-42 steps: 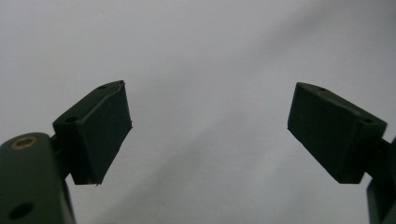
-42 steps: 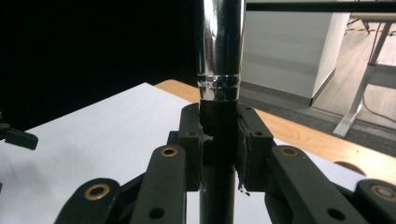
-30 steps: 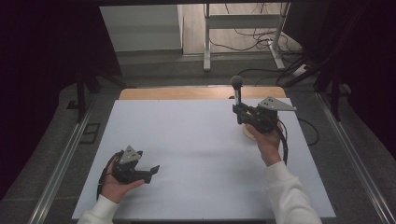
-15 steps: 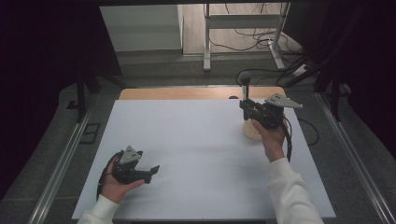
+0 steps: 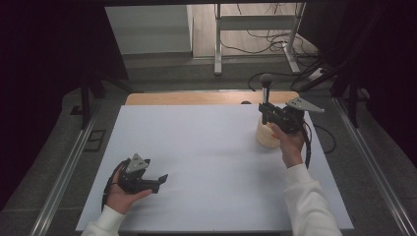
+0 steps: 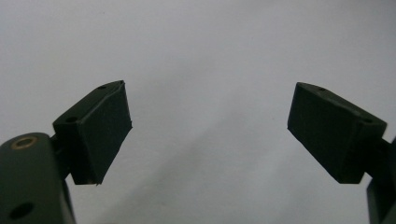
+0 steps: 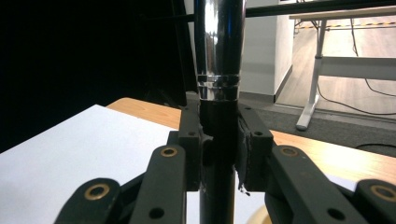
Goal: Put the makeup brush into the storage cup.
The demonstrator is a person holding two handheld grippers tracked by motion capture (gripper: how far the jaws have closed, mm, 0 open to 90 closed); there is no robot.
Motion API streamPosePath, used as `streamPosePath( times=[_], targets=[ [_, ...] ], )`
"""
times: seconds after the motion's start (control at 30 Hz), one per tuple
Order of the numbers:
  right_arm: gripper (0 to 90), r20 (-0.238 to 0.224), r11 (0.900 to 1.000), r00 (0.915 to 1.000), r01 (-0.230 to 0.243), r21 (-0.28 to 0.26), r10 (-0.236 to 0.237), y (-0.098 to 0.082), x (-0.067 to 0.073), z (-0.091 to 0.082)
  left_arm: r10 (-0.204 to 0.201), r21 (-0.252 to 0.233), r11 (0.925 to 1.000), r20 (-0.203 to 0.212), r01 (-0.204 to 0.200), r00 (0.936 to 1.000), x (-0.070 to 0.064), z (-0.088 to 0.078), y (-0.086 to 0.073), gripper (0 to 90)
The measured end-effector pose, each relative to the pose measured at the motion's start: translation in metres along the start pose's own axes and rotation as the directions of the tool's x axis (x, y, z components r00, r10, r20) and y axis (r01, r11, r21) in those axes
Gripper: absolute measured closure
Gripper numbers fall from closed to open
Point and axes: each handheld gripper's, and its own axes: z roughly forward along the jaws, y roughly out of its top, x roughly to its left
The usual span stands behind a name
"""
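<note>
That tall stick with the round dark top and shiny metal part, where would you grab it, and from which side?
Grip the brush on its dark lower handle, just under the shiny metal collar, coming from the side with the jaws level. It stands upright, and the handle is slim and straight there, so flat pads close squarely on it. The right gripper holds it just so, above the pale round holder.

A black-and-chrome makeup brush [image 5: 266,96] stands upright, bristles up, above a pale round holder [image 5: 266,134].
</note>
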Motion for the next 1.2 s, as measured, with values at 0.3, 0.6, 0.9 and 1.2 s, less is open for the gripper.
streamPosePath(
  times=[0.3, 0.6, 0.9, 1.2],
  targets=[
    [74.2, 0.030, 0.999, 0.9988, -0.039, -0.006, 0.039, -0.004, -0.017, -0.001, -0.003, 0.001, 1.0000, -0.002, 0.003, 1.0000, 0.001, 0.000, 0.000, 14.0],
    [74.1, 0.050, 0.998, 0.9972, -0.055, -0.007, 0.056, -0.007, -0.027, 0.000, -0.002, 0.000, 1.0000, -0.002, 0.002, 1.0000, 0.001, 0.000, 0.000, 14.0],
    [74.1, 0.082, 0.997, 0.9942, -0.068, -0.019, 0.070, -0.012, -0.035, 0.000, -0.002, 0.001, 1.0000, -0.001, 0.002, 1.0000, 0.001, 0.000, 0.000, 14.0],
    [74.1, 0.102, 0.998, 0.9926, -0.063, -0.020, 0.065, -0.020, -0.043, 0.003, -0.001, 0.002, 1.0000, -0.001, 0.001, 1.0000, 0.001, 0.000, -0.001, 14.0]
  ],
)
